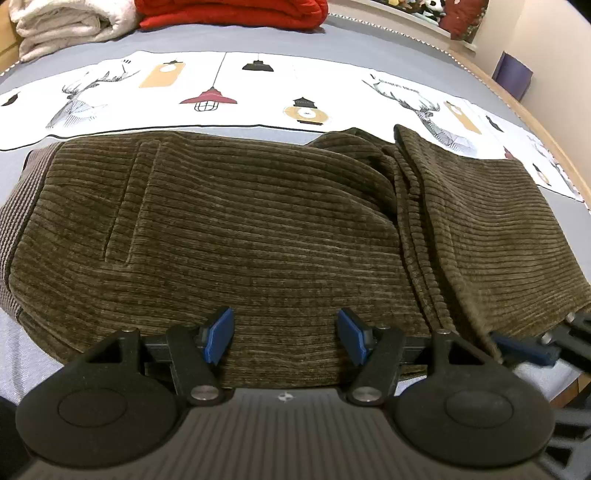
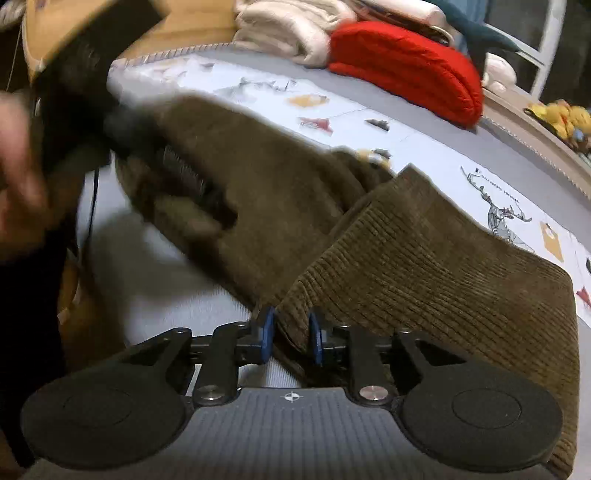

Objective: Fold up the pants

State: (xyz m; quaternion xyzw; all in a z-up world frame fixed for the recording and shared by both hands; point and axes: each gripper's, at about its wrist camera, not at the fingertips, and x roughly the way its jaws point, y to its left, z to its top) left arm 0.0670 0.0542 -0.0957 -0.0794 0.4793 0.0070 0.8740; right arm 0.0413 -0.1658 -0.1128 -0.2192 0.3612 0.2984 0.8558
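Brown corduroy pants folded across grey bed, left gripper wide open over near edge, holding nothing, right gripper narrowed around folded leg's corner, red blanket beyond

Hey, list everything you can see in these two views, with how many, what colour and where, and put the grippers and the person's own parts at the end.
pants: one, olive-brown corduroy, spread across the bed, leg end folded over on the right
bed sheet: one, grey, under everything
printed cloth: one, white with deer and lamp pictures, behind the pants
red blanket: one, folded, far edge of the bed
white blanket: one, cream, folded, left of the red one
yellow toys: a few, on the ledge beyond the bed, blurred
left gripper: black with blue pads, open above the pants' near edge
right gripper: same make, pants edge between its jaws
hand: one, blurred, left edge of the right wrist view
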